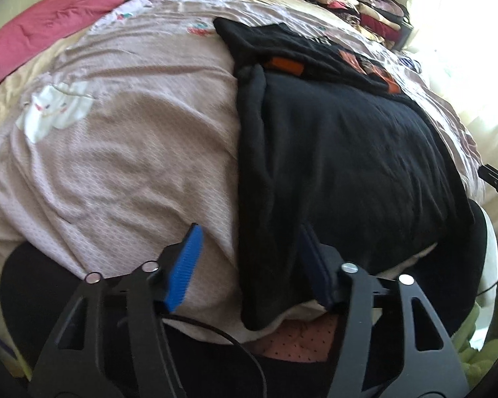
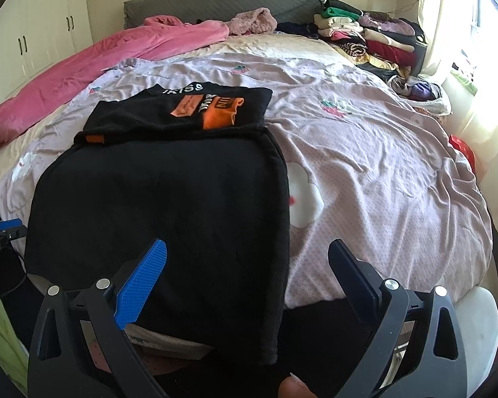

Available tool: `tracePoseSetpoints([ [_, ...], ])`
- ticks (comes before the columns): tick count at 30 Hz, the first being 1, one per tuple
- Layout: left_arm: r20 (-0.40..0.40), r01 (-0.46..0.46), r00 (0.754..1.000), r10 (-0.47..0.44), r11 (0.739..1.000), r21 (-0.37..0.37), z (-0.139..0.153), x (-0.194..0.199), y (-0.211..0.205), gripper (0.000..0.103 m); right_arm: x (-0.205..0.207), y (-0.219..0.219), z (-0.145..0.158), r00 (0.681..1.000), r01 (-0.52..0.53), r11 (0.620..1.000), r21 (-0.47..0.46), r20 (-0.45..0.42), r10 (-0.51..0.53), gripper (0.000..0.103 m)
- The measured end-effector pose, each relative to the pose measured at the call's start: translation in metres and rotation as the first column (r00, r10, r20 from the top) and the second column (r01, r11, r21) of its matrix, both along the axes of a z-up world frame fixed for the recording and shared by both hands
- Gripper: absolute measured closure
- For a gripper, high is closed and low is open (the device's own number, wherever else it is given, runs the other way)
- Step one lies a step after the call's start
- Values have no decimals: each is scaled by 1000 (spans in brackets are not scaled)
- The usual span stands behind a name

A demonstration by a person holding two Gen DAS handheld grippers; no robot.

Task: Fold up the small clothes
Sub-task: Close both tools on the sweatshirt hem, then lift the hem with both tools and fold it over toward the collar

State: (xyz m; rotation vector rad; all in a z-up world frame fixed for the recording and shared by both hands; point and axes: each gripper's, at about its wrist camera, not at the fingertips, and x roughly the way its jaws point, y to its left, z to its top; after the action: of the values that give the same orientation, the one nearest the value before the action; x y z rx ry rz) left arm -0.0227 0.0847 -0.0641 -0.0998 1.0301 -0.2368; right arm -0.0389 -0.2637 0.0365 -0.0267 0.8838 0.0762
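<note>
A black garment [image 1: 342, 152] with orange and white print lies flat on the bed, partly folded, with its near edge hanging over the bed's front edge; it also shows in the right wrist view [image 2: 162, 192]. My left gripper [image 1: 249, 258] is open at the garment's near left corner, its blue pad [image 1: 187, 265] over the sheet and the other finger over the black cloth. My right gripper [image 2: 249, 275] is open and empty above the garment's near right edge.
The bed has a lilac printed sheet [image 2: 365, 152]. A pink blanket [image 2: 93, 73] lies along the far left. Stacks of folded clothes [image 2: 365, 36] sit at the far right by the window. A grey headboard [image 2: 222, 0] is behind.
</note>
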Motion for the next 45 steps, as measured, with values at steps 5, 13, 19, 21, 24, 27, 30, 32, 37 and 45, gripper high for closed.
tracePoseSetpoints([
  [5,-68,36,997,-38,999,-33,-15,1,-9,63,-6,-6,-4,1000,-2,1000,2,-13,2,6],
  [13,-94,39,995,-42,999,-35,-23,2,-10,63,-11,-11,-25,994,-35,999,13,-106,36,7],
  [19,-98,54,994,-58,998,-45,-22,-2,-10,63,-8,-10,-43,979,-63,997,42,-192,70,35],
  [21,-105,61,992,-66,997,-46,-24,-4,-11,63,-5,-13,-52,973,-46,998,52,-225,56,44],
  [24,-109,67,992,-71,997,-43,-25,-4,-11,63,-3,-15,-61,967,-37,997,66,-250,52,58],
  [27,-112,65,991,-70,997,-46,-26,-4,-11,63,-5,-12,-62,966,-68,997,47,-248,78,93],
  [30,-116,47,992,-53,998,-52,-27,-3,-7,80,-10,-11,-48,973,-111,992,68,-195,122,95],
  [32,-120,32,992,-42,996,-86,-26,-2,-1,85,-14,-11,-34,978,-139,986,92,-142,151,95],
  [37,-118,19,992,-36,990,-142,-22,-5,9,95,-14,-26,-3,989,-141,973,180,-25,147,95],
  [45,-117,41,992,-55,992,-120,-23,-5,1,99,-5,-35,19,990,-134,970,205,61,124,95],
])
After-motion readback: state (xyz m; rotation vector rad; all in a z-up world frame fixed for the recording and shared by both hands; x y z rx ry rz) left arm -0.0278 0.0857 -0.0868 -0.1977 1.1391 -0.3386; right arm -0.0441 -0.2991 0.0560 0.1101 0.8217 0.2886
